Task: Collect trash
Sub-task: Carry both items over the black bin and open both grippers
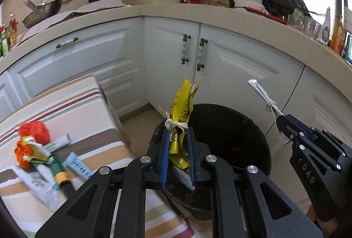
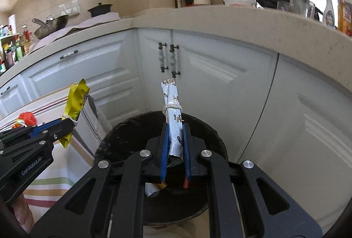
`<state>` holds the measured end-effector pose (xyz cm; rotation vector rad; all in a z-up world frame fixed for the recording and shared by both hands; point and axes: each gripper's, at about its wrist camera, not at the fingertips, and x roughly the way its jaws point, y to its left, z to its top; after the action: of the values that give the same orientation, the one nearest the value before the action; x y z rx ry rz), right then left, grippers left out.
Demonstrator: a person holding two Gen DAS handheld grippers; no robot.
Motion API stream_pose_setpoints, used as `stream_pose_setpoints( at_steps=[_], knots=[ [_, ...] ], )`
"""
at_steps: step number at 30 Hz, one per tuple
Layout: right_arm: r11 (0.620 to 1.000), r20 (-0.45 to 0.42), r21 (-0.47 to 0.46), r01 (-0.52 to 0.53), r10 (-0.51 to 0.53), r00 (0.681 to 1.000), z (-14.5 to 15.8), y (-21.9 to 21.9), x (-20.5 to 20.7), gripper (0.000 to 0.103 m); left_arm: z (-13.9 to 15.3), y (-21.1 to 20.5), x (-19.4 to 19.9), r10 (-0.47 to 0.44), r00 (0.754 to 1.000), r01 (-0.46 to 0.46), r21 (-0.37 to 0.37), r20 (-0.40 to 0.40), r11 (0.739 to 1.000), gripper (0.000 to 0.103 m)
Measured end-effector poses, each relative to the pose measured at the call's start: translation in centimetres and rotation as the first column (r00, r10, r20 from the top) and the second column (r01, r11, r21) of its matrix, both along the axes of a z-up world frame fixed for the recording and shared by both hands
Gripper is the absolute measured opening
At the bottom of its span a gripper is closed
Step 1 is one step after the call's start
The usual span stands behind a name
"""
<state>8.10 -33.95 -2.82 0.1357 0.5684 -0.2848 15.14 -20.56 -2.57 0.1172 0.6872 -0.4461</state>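
- Above the black bin (image 1: pixel 231 128), a tied yellow wrapper (image 1: pixel 181 114) is being held upright by the left gripper (image 1: pixel 178 134), jaws closed on it
- A tied white packet (image 2: pixel 172 110) is being clamped likewise by the right gripper (image 2: pixel 175 128)
- Both are being held directly over the opening, long axes vertical

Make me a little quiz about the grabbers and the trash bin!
1. True or false: the left gripper holds a yellow wrapper.
2. What does the right gripper hold? A) white wrapper B) red bag C) nothing
3. Fill in: both wrappers hang above the black ____.

Key: 1 true. 2 A. 3 bin.
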Motion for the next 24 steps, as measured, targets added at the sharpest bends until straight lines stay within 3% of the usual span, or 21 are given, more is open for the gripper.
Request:
stream_pose_setpoints(
  at_steps=[4, 6, 8, 11, 20, 24],
  knots=[
    [1.0, -0.017, 0.01, 0.016, -0.015, 1.0, -1.0, -1.0, 1.0, 0.013, -0.4, -1.1, 0.9, -0.003, 1.0, 0.003, 0.004, -0.016, 1.0, 0.016],
    [1.0, -0.03, 0.019, 0.018, -0.018, 0.999, -1.6, -1.4, 1.5, 0.018, -0.7, -1.7, 1.3, -0.01, 1.0, 0.011, 0.017, -0.026, 1.0, 0.023],
    [0.999, -0.032, 0.035, 0.029, -0.028, 0.999, -1.9, -1.7, 1.8, 0.025, -1.0, -1.9, 1.5, -0.001, 0.999, 0.002, 0.024, -0.034, 1.0, 0.04],
    [0.999, -0.033, 0.035, 0.038, -0.037, 0.999, -2.0, -1.9, 1.9, 0.027, -1.0, -1.7, 1.6, 0.015, 0.999, -0.015, 0.014, -0.034, 1.0, 0.05],
    [0.999, -0.024, 0.037, 0.012, -0.011, 1.0, -1.4, -0.3, 2.1, 0.029, -0.5, -0.1, 1.5, 0.058, 0.998, -0.057, 0.026, -0.024, 0.998, 0.062],
    [0.999, -0.014, 0.042, -0.018, 0.019, 1.0, -0.8, 1.2, 2.1, 0.036, 0.0, 2.0, 1.0, 0.097, 0.995, -0.096, 0.024, -0.02, 0.995, 0.064]
  ],
)
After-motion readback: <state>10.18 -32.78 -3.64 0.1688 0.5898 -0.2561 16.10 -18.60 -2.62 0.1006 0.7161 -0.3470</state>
